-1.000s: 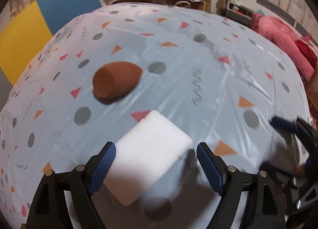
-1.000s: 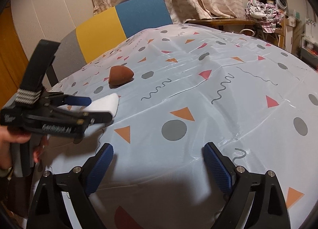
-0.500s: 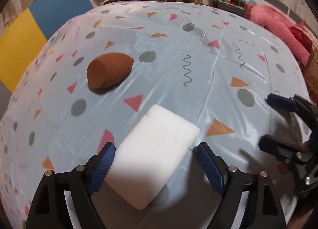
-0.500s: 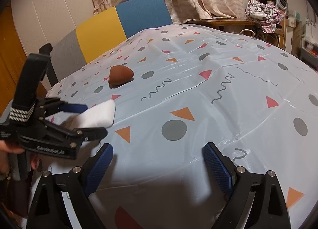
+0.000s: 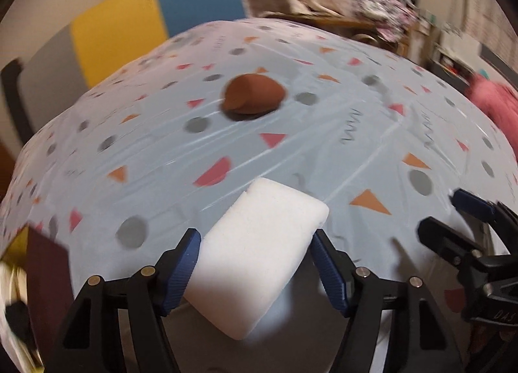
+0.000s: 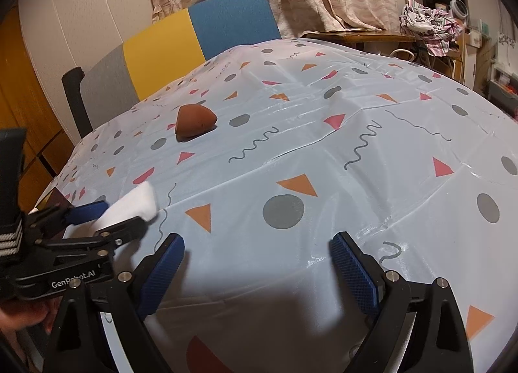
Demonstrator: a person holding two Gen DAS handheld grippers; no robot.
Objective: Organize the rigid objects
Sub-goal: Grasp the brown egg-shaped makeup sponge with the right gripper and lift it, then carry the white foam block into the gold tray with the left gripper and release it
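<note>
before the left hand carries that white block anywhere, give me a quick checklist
1. White block between the left gripper fingers: ok.
2. Pads touching both sides of the block: ok, as far as the left wrist view shows.
3. Block lifted off the table: cannot tell.
4. Right gripper open, holding nothing: ok.
5. Right gripper apart from the left one: ok.
6. Brown piece away from the block, farther up the table: ok.

Left gripper (image 5: 255, 271) clamps the white block (image 5: 255, 253) (brown lump (image 5: 254, 96) beyond).
</note>
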